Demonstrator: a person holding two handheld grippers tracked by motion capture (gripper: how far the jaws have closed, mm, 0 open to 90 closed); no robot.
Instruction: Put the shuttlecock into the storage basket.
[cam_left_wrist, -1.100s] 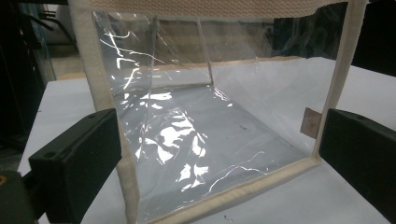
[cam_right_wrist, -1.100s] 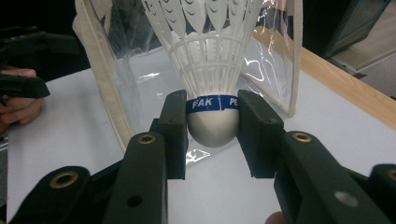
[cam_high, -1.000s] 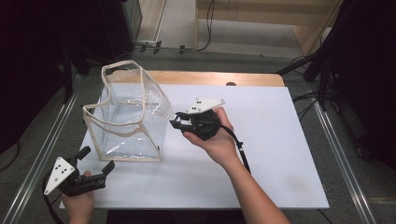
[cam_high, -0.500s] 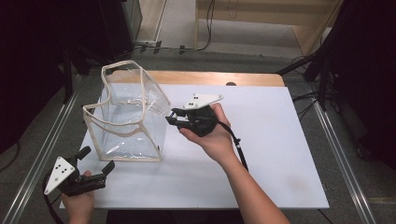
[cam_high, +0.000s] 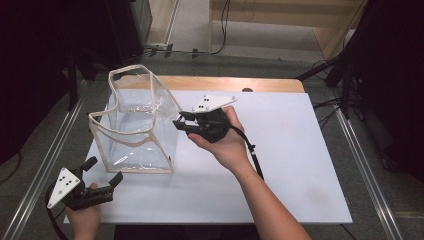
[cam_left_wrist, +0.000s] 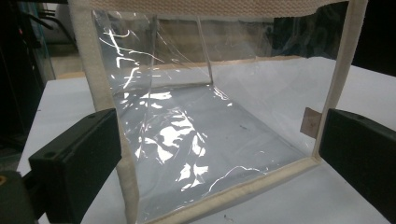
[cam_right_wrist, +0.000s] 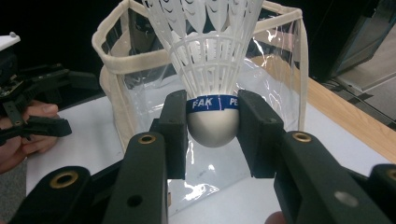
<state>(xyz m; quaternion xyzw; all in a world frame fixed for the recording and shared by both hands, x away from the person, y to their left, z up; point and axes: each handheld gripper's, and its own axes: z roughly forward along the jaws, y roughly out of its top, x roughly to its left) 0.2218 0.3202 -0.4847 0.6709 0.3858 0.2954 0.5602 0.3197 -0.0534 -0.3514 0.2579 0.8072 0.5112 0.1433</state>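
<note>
Big white table (cam_high: 300, 165) underneath it all, and standing on its left part is the clear bag (cam_high: 137, 127) with cream fabric trim, mouth gaping upward. Off the bag's right side hangs the right gripper (cam_high: 181, 124), pads clamped tight on the rounded cork of a white shuttlecock (cam_right_wrist: 212, 70), feather skirt fanning up and away from the jaws in the right gripper view. Here's what matters: the bag lies straight ahead of that claw, just beyond the feathers, while its open rim sits above the cork, so by my read the shuttlecock has to go up and over the trim before it can drop inside. The right hand is plainly the nearer one. Down at the table's near left corner waits the left gripper (cam_high: 102, 175), jaws spread wide, gripping nothing, looking straight at the bag's lower wall
</note>
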